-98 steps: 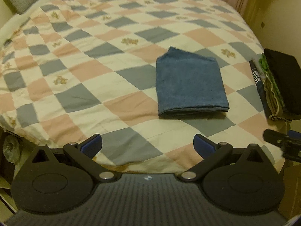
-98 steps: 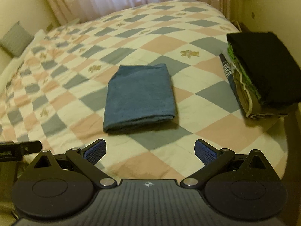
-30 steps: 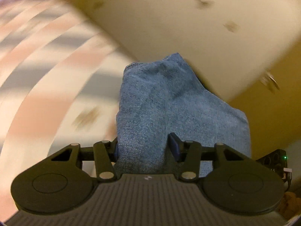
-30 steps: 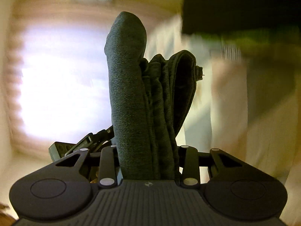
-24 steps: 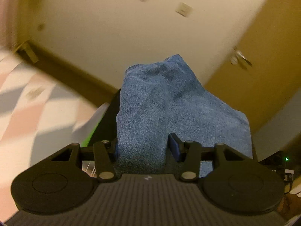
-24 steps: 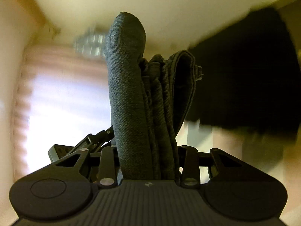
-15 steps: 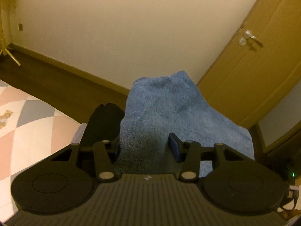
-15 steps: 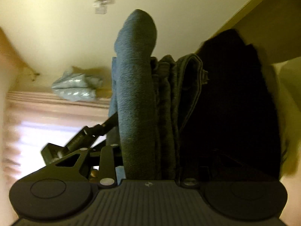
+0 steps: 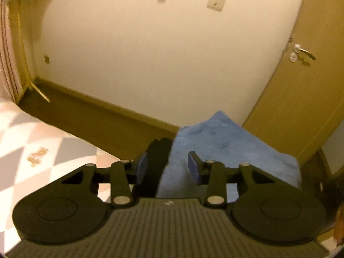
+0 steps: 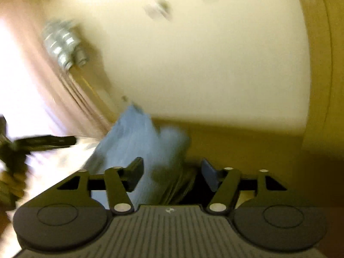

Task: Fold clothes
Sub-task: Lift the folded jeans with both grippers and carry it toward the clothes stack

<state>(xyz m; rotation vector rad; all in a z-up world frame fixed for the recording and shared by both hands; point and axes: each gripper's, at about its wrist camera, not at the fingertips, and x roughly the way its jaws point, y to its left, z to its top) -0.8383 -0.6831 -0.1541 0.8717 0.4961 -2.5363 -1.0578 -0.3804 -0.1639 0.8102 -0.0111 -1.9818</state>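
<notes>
The left wrist view alone shows the checked pink, grey and white quilt (image 9: 32,142) at lower left, the wooden door (image 9: 307,86) at right, and the folded blue denim garment (image 9: 232,146) at lower centre beside a black folded cloth (image 9: 158,157). The right view is blurred, with the garment at centre. Both the left gripper (image 9: 167,167) and the right gripper (image 10: 172,174) had their fingers clamped on the garment 0.5 s ago; now they stand parted, loose.

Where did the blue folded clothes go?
In the left wrist view, the blue folded garment lies just ahead of the gripper, toward its right, next to a black garment.
</notes>
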